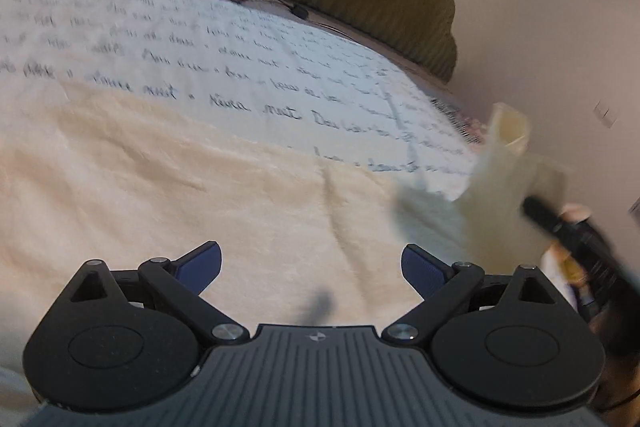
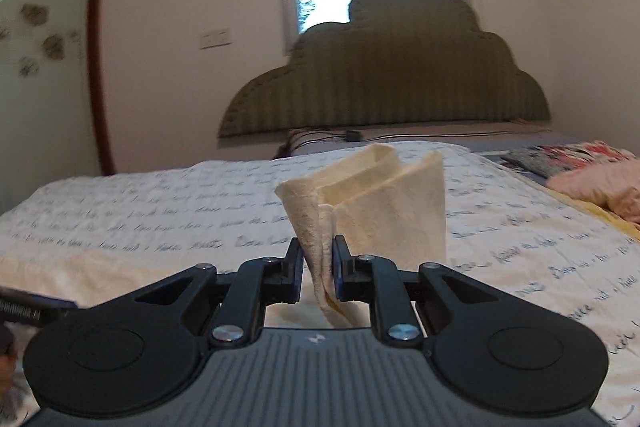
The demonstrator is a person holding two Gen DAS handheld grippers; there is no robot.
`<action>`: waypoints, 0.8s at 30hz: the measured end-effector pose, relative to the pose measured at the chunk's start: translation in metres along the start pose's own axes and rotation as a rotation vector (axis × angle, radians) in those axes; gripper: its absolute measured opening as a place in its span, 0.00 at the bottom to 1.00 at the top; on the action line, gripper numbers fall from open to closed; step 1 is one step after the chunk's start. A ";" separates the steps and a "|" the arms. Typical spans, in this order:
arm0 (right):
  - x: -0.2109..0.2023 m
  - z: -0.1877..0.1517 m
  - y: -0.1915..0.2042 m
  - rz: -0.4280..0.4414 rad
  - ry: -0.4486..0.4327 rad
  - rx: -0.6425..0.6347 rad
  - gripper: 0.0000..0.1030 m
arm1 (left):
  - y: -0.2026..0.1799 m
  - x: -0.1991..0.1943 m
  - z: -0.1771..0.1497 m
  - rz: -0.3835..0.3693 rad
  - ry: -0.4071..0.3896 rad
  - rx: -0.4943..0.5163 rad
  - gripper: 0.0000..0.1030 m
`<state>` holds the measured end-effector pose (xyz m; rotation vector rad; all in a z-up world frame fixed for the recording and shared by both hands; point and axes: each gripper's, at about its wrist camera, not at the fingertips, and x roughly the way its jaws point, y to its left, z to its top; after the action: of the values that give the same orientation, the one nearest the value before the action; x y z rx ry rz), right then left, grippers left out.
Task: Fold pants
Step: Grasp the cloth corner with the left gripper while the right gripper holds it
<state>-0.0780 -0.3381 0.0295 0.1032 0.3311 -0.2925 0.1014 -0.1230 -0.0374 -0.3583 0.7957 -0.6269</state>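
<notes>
Your right gripper [image 2: 318, 267] clenched cream pants [image 2: 384, 211] at bunched edge; cloth stood up beyond jaws, rest trailing onto bed [image 2: 140, 211]. Your left gripper [image 1: 312, 267] released, empty, pants to its right.

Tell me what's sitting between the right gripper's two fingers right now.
A bunched fold of the cream pants, pinched by the right gripper and standing up above it, as the right wrist view shows. The left gripper is open over cream fabric.
</notes>
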 end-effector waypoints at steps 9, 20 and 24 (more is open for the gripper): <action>0.003 -0.034 0.064 0.085 0.080 -0.223 0.14 | -0.006 0.058 0.015 -0.261 0.177 -0.295 0.96; 0.003 -0.077 0.114 -0.021 0.168 -0.633 0.42 | -0.021 0.099 0.021 -0.243 0.195 -0.369 0.87; 0.008 -0.085 0.124 -0.067 0.158 -0.700 0.51 | -0.024 0.111 0.024 -0.239 0.201 -0.387 0.72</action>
<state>-0.0593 -0.2096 -0.0467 -0.5770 0.5777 -0.2219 0.1696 -0.2107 -0.0707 -0.7609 1.0797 -0.7394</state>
